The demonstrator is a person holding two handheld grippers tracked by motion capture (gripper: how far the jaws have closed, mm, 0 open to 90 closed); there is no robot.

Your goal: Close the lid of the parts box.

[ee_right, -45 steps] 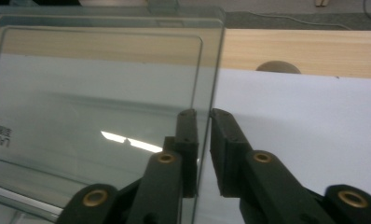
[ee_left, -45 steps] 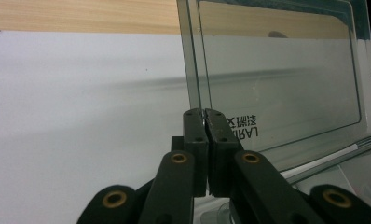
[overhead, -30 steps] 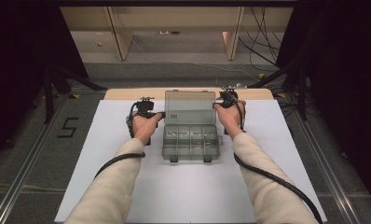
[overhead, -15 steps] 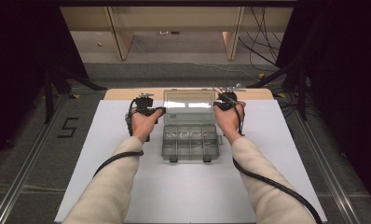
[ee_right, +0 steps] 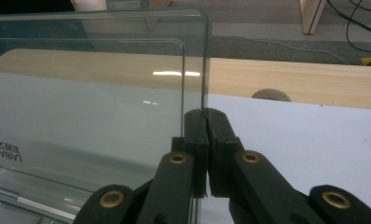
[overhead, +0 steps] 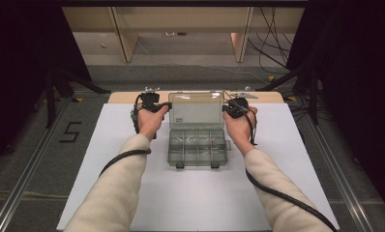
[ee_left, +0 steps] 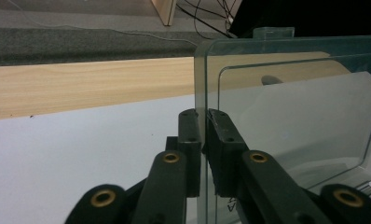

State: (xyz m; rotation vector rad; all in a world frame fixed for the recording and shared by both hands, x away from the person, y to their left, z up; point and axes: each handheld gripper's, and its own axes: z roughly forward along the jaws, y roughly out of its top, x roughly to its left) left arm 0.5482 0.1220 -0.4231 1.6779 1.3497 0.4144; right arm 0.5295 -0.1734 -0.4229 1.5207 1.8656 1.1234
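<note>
Room lies open on every side of the clear plastic organizer box point(overhead: 197, 145), which sits mid-surface on the white sheet point(overhead: 287, 193) with its transparent lid point(overhead: 196, 110) raised toward the far wooden edge point(overhead: 123, 97). The left gripper point(overhead: 164, 107) has been closing, its fingers point(ee_left: 191, 140) now narrow, pinching the lid's left side edge; the right gripper point(overhead: 228, 108) has its fingers point(ee_right: 196, 135) clamped tight on the lid's right side edge. Both forearms flank the box, and black cables point(overhead: 282, 198) trail back across the sheet. Nothing else stands near on the surface. Beyond it lie grey floor point(overhead: 190, 72), wooden legs point(overhead: 241, 43) and loose wires. The high view shows the divided compartments; the right gripper view shows mirrored lettering point(ee_right: 9, 151) low on the lid.
</note>
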